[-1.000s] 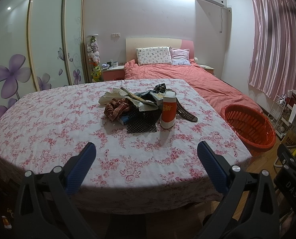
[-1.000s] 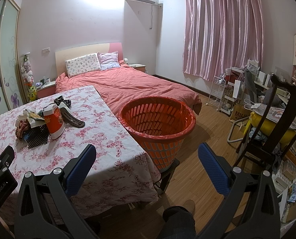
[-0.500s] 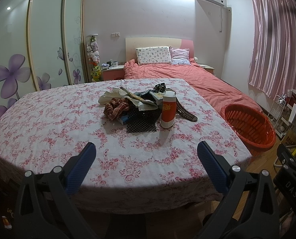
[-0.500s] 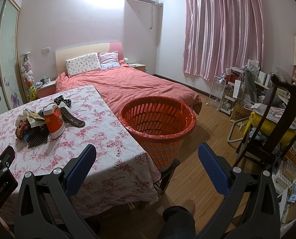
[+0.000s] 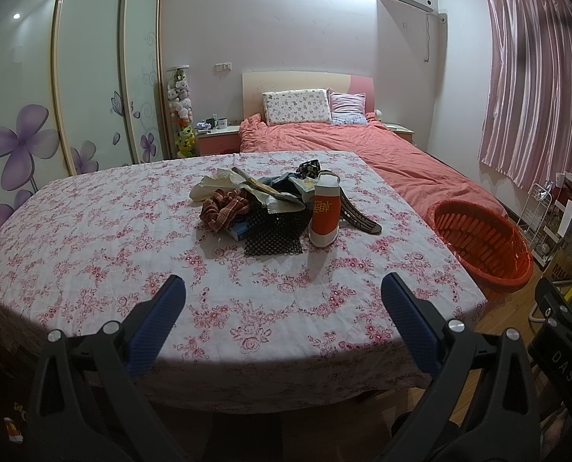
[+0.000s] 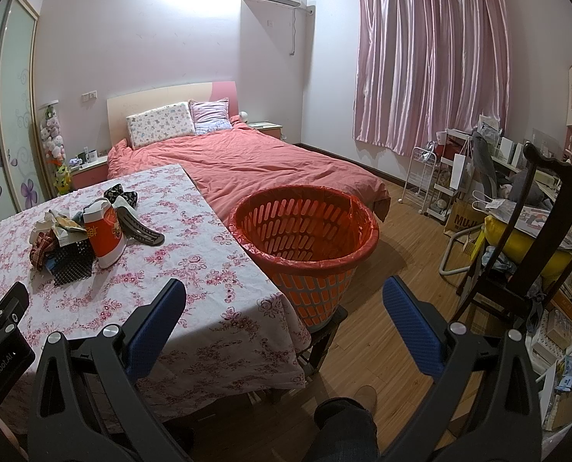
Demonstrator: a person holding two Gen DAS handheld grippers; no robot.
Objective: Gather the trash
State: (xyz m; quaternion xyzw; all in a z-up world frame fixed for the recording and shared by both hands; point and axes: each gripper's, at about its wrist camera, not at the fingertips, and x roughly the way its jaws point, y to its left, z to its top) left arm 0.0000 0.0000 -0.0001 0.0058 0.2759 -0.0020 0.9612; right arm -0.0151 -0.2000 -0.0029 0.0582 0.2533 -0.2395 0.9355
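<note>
We held both jaws spread and empty; the trash pile (image 5: 270, 204) lay straight ahead of our left gripper (image 5: 282, 308), nearer than the right gripper (image 6: 284, 310).

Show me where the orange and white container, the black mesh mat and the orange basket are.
orange and white container (image 5: 325, 212): left wrist view, on its orange label.
black mesh mat (image 5: 272, 235): left wrist view, on its front half, bare of clutter.
orange basket (image 6: 326, 262): right wrist view, on its near rim.
</note>
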